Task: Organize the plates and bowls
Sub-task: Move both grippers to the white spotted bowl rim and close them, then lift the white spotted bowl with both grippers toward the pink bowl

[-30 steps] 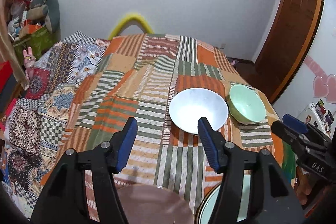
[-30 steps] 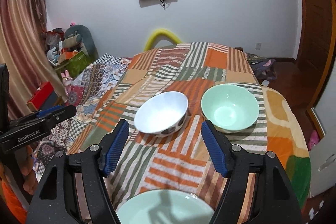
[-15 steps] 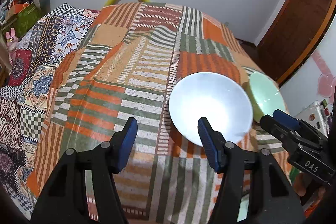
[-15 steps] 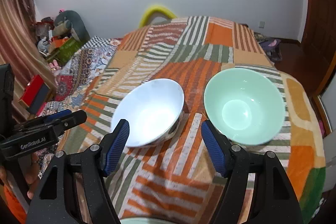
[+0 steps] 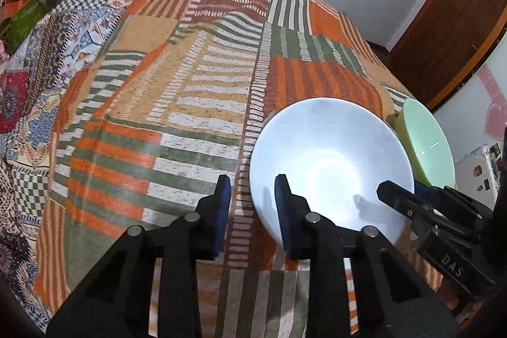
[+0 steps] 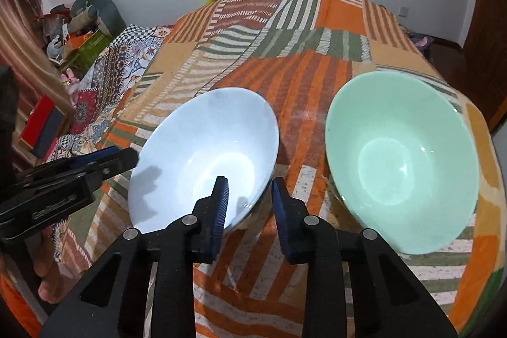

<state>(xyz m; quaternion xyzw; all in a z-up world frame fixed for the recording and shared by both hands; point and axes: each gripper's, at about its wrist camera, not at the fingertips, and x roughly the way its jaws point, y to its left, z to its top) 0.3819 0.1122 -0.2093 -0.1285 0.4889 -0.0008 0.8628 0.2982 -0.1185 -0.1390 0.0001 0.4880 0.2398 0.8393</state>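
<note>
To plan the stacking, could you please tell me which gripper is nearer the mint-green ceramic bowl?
Right. The right gripper straddles the white bowl's rim beside the mint-green bowl; the left gripper straddles the white bowl's far rim. Both have just been closing.

white bowl (image 5: 332,160), striped patchwork cloth (image 5: 190,103)

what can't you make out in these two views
- Both views: the left gripper and right gripper have just been closing with the rim of the white bowl between their jaws. Whether the pads press it cannot be told.
- Left wrist view: the green bowl is mostly hidden by the white bowl and the right gripper.
- Right wrist view: the left hand is cut off by the left edge.
</note>
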